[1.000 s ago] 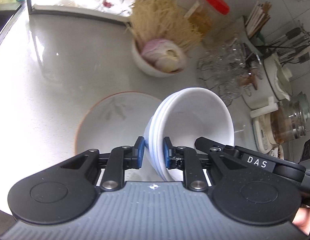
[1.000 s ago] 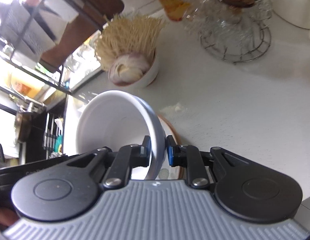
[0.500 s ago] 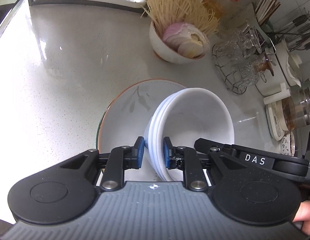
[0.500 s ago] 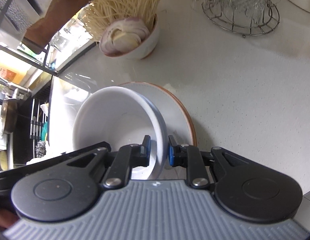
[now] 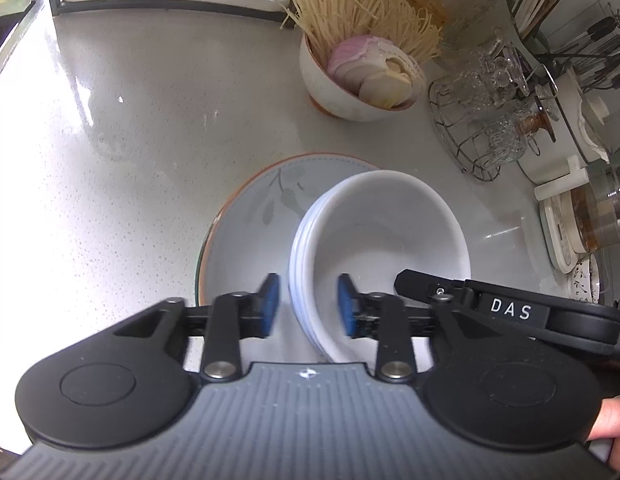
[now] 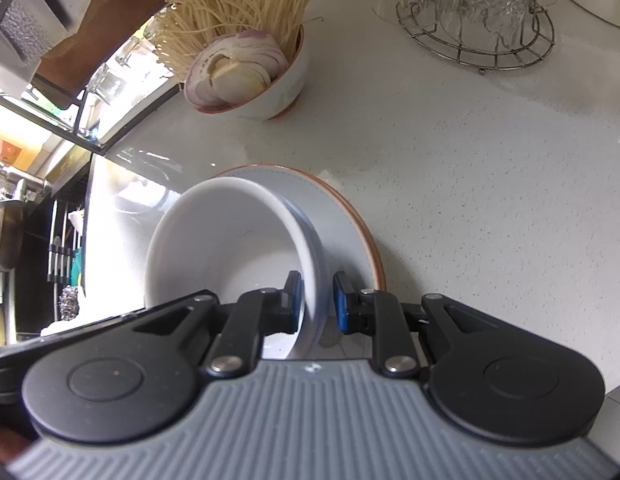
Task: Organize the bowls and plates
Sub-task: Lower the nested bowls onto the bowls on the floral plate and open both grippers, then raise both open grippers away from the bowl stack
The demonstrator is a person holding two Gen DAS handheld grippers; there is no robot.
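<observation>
Left wrist view: the left gripper [image 5: 303, 304] is released, its fingers straddling the rim of the stacked white bowls [image 5: 380, 240], which sit on the leaf-patterned plate [image 5: 249, 220] on the worktop [image 5: 129, 140].

Right wrist view: the right gripper [image 6: 316, 304] straddles the opposite rim, fingers slightly apart, not clenched.

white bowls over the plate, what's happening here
A person with a hand-held gripper in each hand is setting a stack of white bowls onto the leaf-patterned plate. The left hand-held gripper stands open around the rim; the right hand-held gripper straddles the opposite rim, open too.
</observation>
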